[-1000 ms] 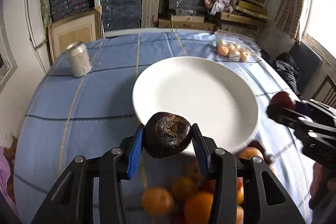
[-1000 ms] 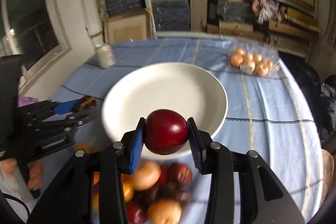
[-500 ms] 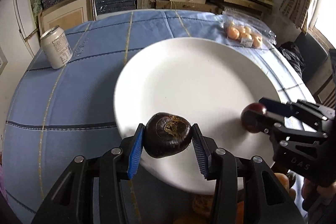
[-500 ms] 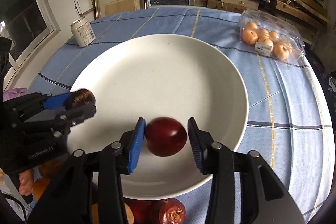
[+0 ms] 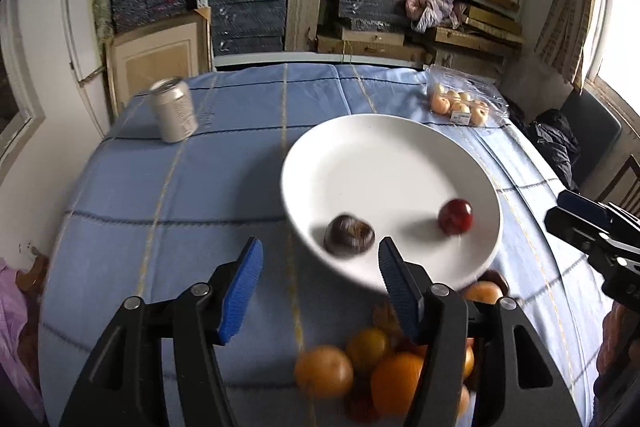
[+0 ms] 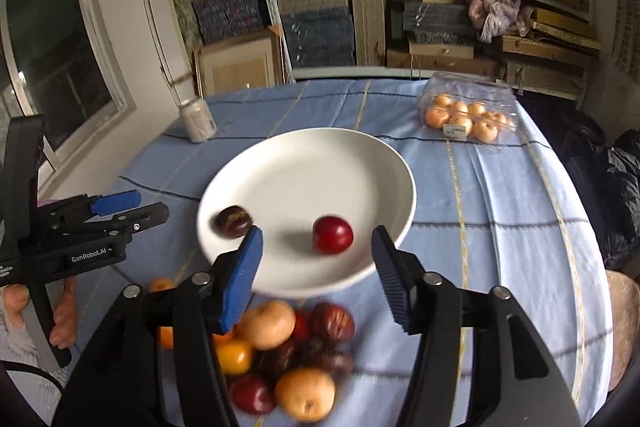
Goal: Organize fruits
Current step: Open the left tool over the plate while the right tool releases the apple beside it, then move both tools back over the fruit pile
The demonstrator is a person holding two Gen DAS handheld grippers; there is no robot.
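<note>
Two fruits, the dark fruit [image 5: 349, 239] and the red fruit [image 6: 333, 235], lay on the white plate [image 6: 320, 163], and both the left hand-held gripper [image 5: 320, 277] and the right hand-held gripper [image 6: 316, 267] were opening with nothing between the jaws, so each should withdraw gently without knocking its fruit.

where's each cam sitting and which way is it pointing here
Left wrist: sits on the left gripper, looking forward and down over its opening, empty jaws at the white plate; the right gripper shows at the right edge.
Right wrist: sits on the right gripper, jaws also opening and empty, facing the same plate; the left gripper and a hand show at left.
Shared: plate, dark fruit, red fruit, can, fruit pile.
</note>
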